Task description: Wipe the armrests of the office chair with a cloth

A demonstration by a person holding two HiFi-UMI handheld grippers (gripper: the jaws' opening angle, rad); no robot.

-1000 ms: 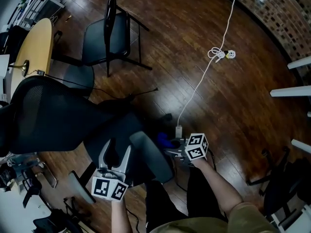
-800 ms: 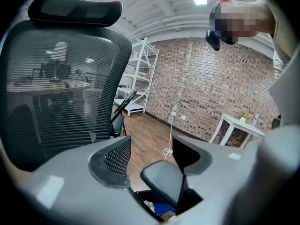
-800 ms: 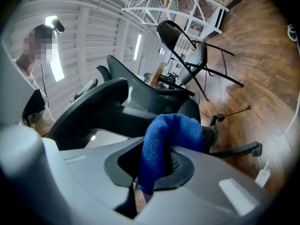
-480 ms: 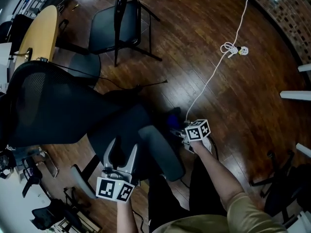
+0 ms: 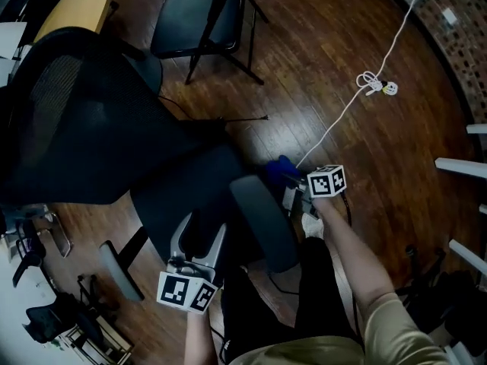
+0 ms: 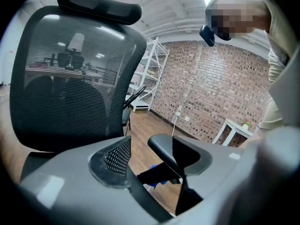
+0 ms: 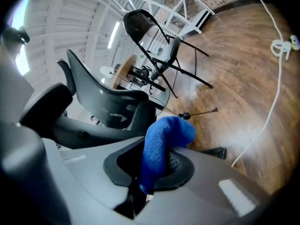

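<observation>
The right gripper has its jaws clenched on a blue cloth, which stands up out of them in a folded hump. In the head view the cloth sits just beyond the far end of the near armrest, close to its rounded tip; whether it touches the pad cannot be told.

The left gripper has its jaws released and apart, with nothing between them. It hangs over the seat of the office chair, just beside the inner edge of that armrest. Its own view looks past the jaws at the armrest's end and the mesh backrest.

The second armrest lies on the seat's other side, well apart from both grippers.

To the right of the chair the wood floor is open, crossed by a white cable that runs in toward the right gripper. A black folding chair stands well apart beyond the seat, and a yellow counter edges the far left corner.
</observation>
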